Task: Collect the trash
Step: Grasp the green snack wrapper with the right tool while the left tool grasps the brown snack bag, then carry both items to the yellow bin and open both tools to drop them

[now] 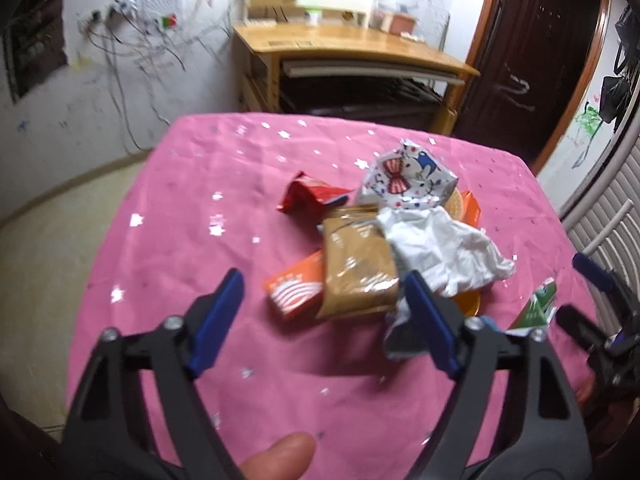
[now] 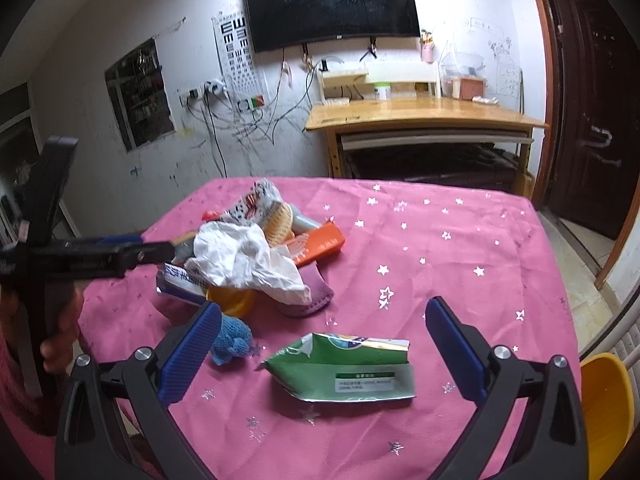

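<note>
Left gripper (image 1: pixel 324 312) stands spread before the brown packet (image 1: pixel 358 272) at twelve o'clock; right gripper (image 2: pixel 324 344) spread around, not touching, the green pouch (image 2: pixel 344 368)

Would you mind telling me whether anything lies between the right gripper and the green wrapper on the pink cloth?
Nothing visible does. The right gripper stands open above the green wrapper, which lies alone on the pink cloth. A small blue cloth piece sits beside the left jaw, off the direct line.
</note>
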Demonstrator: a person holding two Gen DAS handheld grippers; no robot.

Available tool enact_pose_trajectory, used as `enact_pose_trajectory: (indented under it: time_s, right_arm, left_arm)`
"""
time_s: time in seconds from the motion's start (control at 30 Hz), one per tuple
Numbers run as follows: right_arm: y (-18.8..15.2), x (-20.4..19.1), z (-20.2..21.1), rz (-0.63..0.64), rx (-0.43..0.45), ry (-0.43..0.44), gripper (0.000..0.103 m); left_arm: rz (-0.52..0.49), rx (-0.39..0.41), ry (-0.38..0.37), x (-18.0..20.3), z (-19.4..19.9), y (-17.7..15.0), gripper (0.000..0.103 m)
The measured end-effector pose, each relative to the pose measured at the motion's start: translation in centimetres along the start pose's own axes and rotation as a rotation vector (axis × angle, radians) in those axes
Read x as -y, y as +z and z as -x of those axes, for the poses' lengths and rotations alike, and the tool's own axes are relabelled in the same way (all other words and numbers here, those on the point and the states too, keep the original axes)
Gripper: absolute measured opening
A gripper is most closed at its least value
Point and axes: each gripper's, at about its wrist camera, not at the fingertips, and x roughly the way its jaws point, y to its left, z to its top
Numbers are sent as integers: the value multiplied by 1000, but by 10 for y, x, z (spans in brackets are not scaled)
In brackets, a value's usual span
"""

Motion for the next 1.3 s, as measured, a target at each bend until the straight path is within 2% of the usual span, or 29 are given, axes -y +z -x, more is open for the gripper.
enact_pose_trajectory:
  time_s: [0.1,0.17,0.27,0.43,0.6,0.7,0.93,1.03,1.2,1.3]
  right_arm:
    - [-2,5,-6,1,-42,1,96]
    - [-3,7,-9,0,-55,-1,96]
    - [-5,12,-13,-11,-72,10,96]
    - [-6,18,-18,-25,-89,28,96]
    - [-6,18,-24,-22,-119,46,96]
    - [-7,15,-31,-6,-151,29,96]
    - [-7,11,-40,8,-182,-5,95]
    - [-10,12,-43,17,-203,-27,82]
    - [-14,19,-39,0,-200,-13,75]
    - [-14,31,-30,-53,-165,17,73]
  left_arm:
    - [0,-40,-6,3,-10,7,57]
    - [-5,-51,7,6,-14,6,43]
    - [-24,-62,7,8,-15,3,35]
    - [-34,-27,-13,5,-4,-3,33]
    - [-18,34,-50,-4,26,-7,33]
    - [-10,64,-55,-7,40,-6,33]
    - [-13,70,-70,-6,46,-5,33]
    - [-21,66,-79,-2,45,-5,33]
    - [-29,63,-88,5,46,-3,33]
    - [-38,56,-91,11,44,-2,33]
